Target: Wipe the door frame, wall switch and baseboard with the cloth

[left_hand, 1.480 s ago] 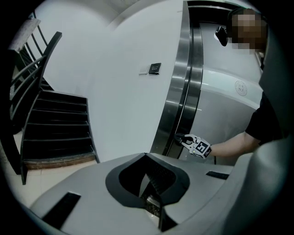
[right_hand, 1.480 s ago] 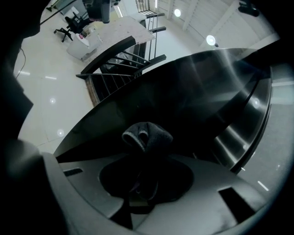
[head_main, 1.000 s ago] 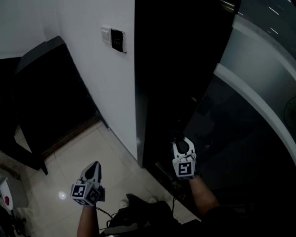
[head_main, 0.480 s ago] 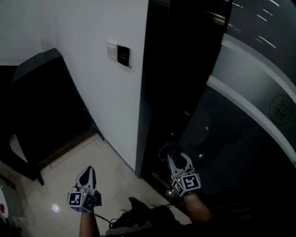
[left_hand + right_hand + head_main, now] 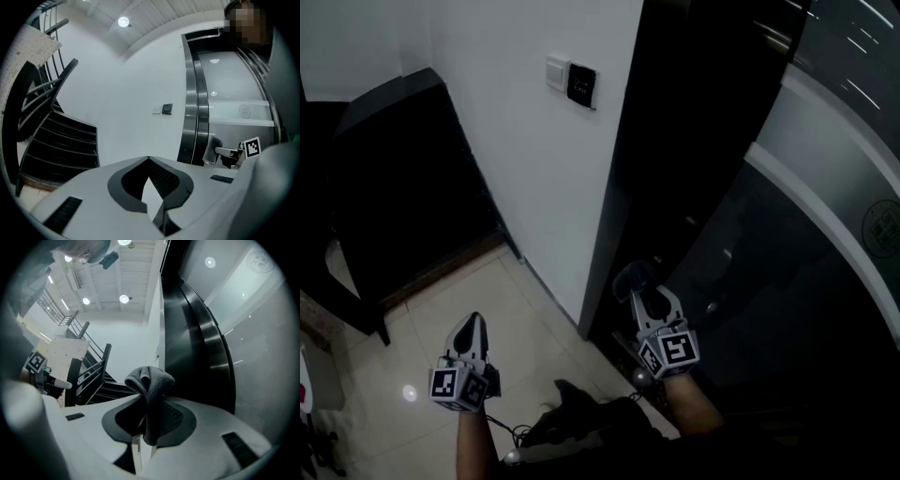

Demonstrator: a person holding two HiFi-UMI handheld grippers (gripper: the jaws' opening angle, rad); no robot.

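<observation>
Closer to the foot of the dark door frame (image 5: 675, 159) the right tongs (image 5: 643, 292) have been brought, clamped on the grey cloth (image 5: 630, 277), which is bunched above the jaws. A white wall (image 5: 516, 178) carrying the wall switch (image 5: 580, 84) is seen left of the frame, above pale floor tiles (image 5: 431, 309). The left tongs (image 5: 472, 328) are held low over the floor, tips together and empty.
</observation>
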